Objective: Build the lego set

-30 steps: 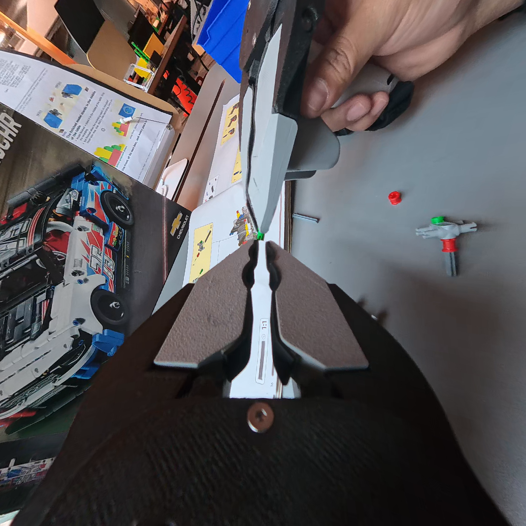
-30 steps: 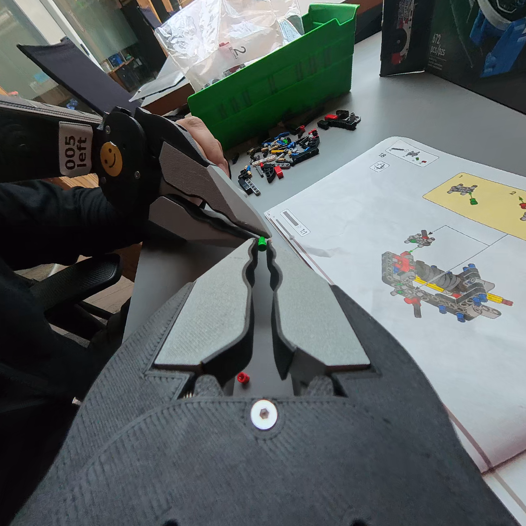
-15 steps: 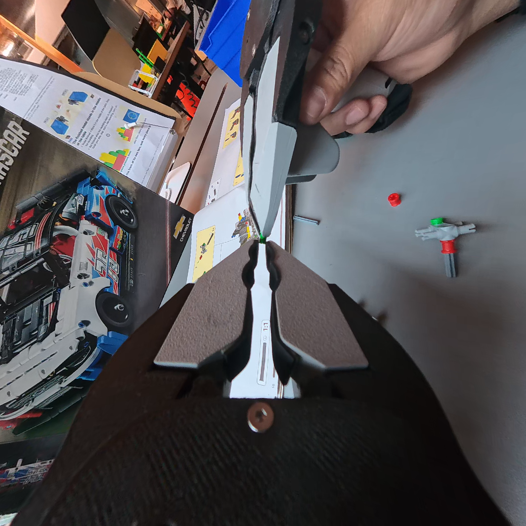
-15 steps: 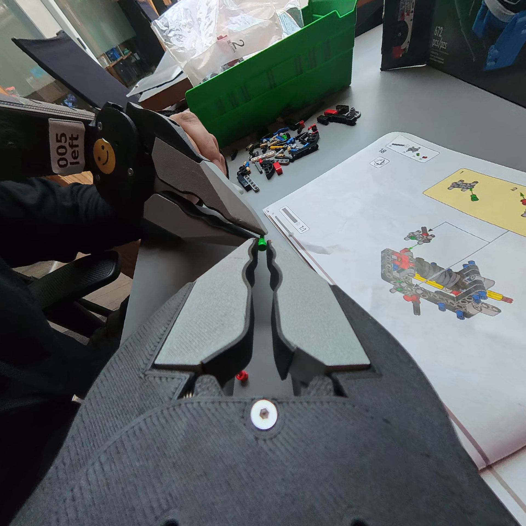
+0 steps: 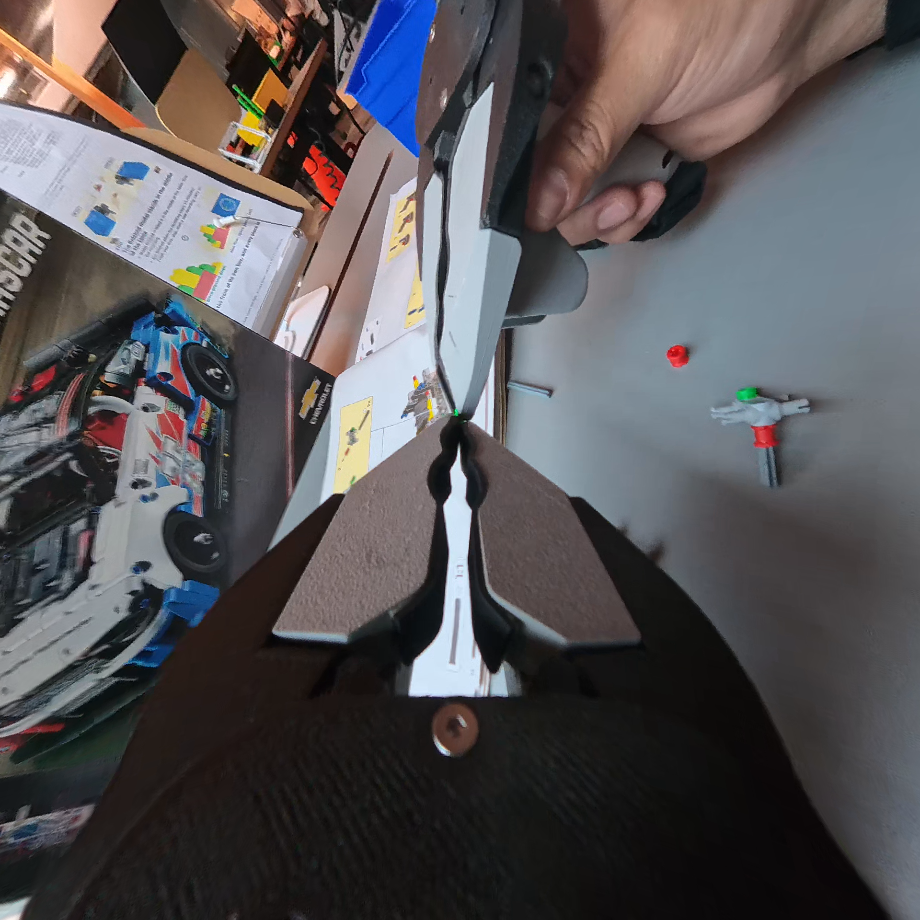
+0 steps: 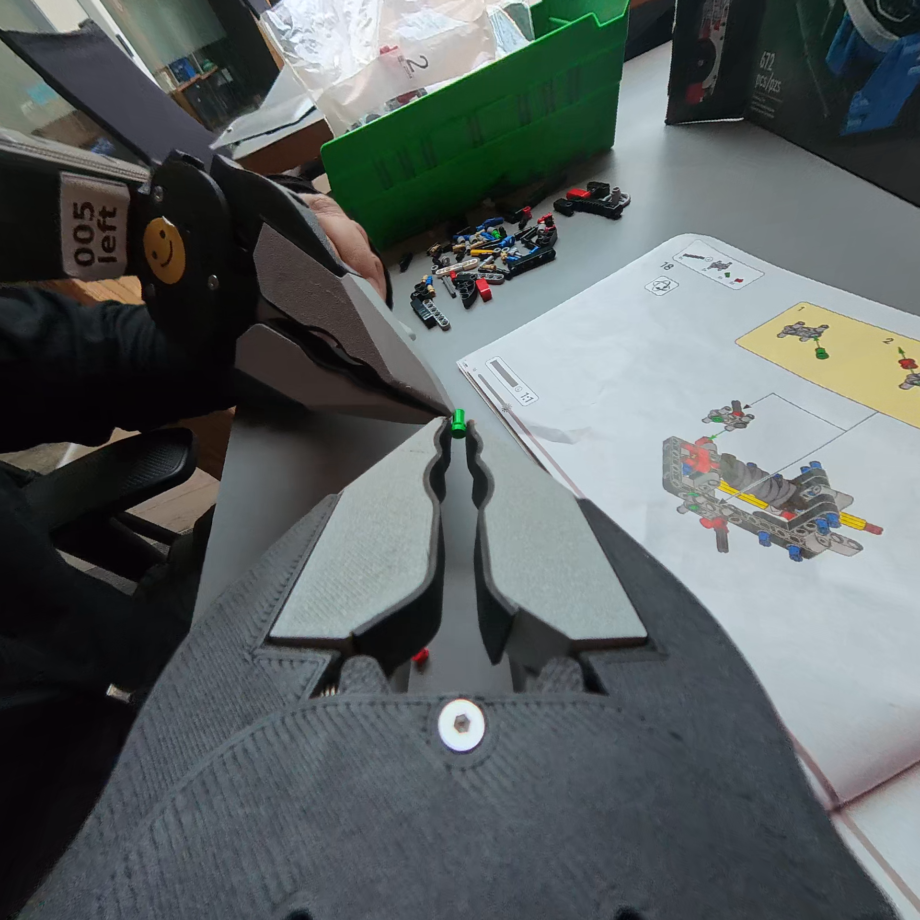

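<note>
A small green pin [image 6: 457, 423] sits between the tips of my right gripper [image 6: 458, 429], which is shut on it above the grey table. My left gripper [image 5: 457, 429] comes in from the left with its jaws together. Its tip [image 6: 444, 412] touches the pin's upper end, and whether it grips the pin is unclear. In the left wrist view only a green speck [image 5: 457, 413] shows where the two grippers meet. A grey assembly [image 5: 756, 415] with green and red parts lies on the table, with a loose red piece [image 5: 677, 356] beside it.
The open instruction booklet [image 6: 697, 498] lies to the right. A green bin [image 6: 473, 129] holding a plastic bag, and a pile of small parts [image 6: 488, 259], are at the back. The black set box [image 5: 124, 448] stands at the left. A dark axle [image 5: 530, 390] lies by the booklet's edge. The grippers are tip to tip, or close to it. The right tips stand about 10 centimeters off the loose red piece [image 5: 677, 356].
My left gripper's fingertips have closed together at the green pin. Both grippers have shifted only slightly and stay tip to tip.
</note>
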A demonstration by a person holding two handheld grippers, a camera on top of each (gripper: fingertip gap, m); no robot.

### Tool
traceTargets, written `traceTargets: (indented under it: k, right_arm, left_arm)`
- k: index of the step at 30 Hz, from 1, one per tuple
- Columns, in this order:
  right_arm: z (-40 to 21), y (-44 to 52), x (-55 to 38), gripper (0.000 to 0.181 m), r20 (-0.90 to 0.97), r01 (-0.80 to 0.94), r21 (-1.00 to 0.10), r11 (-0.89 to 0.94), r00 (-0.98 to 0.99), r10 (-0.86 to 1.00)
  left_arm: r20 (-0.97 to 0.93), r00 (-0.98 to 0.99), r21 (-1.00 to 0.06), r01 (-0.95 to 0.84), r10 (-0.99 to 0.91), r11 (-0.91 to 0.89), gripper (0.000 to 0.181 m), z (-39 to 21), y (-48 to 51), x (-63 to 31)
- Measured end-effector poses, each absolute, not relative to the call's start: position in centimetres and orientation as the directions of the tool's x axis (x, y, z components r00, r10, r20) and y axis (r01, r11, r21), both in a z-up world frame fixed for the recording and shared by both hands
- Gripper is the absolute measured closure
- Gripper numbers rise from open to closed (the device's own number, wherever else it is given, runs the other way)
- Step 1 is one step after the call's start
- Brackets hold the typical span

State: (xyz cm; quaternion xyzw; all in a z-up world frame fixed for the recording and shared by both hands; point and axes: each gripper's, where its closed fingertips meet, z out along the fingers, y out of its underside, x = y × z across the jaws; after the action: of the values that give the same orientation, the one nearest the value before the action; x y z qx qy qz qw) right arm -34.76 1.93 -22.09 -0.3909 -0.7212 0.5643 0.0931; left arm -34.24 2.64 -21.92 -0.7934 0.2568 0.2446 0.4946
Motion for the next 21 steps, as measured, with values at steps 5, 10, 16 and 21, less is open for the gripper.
traceTargets:
  k: [5,10,16,21]
  right_arm:
    - [-22.0,2.8,-34.8,0.178,-0.307,0.465,-0.883,0.064,-0.675,0.671]
    - [-22.2,2.7,-34.4,0.178,-0.294,0.472,-0.874,0.116,-0.704,0.646]
    - [-22.6,1.9,-33.2,0.178,-0.380,0.534,-0.834,0.140,-0.738,0.557]
    - [-21.8,1.4,-32.4,0.178,-0.444,0.558,-0.823,0.109,-0.751,0.489]
  left_arm:
    - [-0.584,0.788,-0.687,-0.609,-0.197,-0.397,0.181,-22.9,2.5,-34.8]
    - [-0.591,0.777,-0.681,-0.625,-0.219,-0.381,0.181,-23.2,2.7,-34.4]
    - [-0.533,0.788,-0.756,-0.607,-0.309,-0.243,0.181,-22.3,1.9,-32.6]
    - [-0.469,0.806,-0.815,-0.552,-0.362,-0.175,0.181,-21.8,1.5,-32.0]
